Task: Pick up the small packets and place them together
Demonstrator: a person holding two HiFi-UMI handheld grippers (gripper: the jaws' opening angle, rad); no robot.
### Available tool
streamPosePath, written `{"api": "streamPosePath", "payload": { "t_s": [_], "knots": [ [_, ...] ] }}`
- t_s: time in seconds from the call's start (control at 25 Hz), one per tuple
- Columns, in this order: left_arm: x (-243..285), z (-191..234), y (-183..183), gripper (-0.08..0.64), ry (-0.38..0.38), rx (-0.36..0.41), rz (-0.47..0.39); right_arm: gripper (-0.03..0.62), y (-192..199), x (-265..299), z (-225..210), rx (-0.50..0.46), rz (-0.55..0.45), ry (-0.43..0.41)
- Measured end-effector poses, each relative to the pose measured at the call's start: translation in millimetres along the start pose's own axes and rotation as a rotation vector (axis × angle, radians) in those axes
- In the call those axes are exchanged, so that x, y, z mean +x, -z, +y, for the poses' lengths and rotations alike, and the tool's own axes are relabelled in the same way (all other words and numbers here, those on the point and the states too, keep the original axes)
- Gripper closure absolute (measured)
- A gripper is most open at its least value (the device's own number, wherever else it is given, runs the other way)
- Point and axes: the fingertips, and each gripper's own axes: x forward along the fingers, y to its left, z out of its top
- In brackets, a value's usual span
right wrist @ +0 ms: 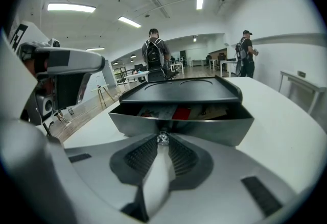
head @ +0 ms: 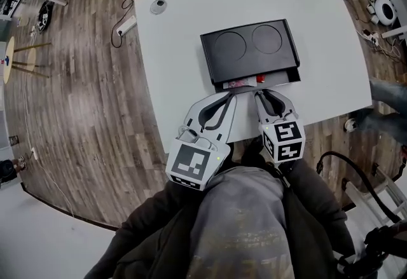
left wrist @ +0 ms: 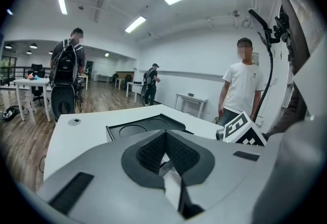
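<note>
A black box with two round dips in its lid sits on the white table. Its drawer stands a little way out at the near side. Several small packets, red and white, lie inside it, and they also show as a strip of packets in the head view. My right gripper is shut on the drawer's small clear knob. My left gripper hangs just left of it near the drawer front, and its jaws meet at the tips with nothing between them.
A round grey disc is set in the table's far left corner. The near table edge runs under my grippers. A person in a white shirt stands beyond the table's right side; others stand farther off. Cables and a power strip lie on the wooden floor.
</note>
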Motion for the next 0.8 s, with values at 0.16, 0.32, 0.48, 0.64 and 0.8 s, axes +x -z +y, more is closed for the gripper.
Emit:
{"api": "streamPosePath", "payload": {
  "t_s": [0.16,0.32,0.48,0.64,0.8],
  "knots": [
    [-5.0,-11.7,7.4,0.558,-0.007,0.007,0.016,0.518,7.3,-7.6,4.3,-0.004,-0.016,-0.007],
    [-7.5,-27.0,9.8,0.558,0.002,0.019,0.019,0.518,15.0,-16.8,7.0,-0.002,-0.021,-0.016],
    [-9.7,-35.3,13.3,0.558,0.012,0.023,0.024,0.518,19.7,-21.8,10.4,-0.005,-0.024,-0.02],
    [-10.2,-37.4,12.8,0.558,0.008,0.02,0.023,0.518,22.2,-23.2,12.3,-0.011,-0.02,-0.027],
    [-12.6,-42.0,13.3,0.558,0.003,0.019,0.022,0.518,26.4,-28.3,13.3,-0.015,-0.018,-0.033]
  ]
}}
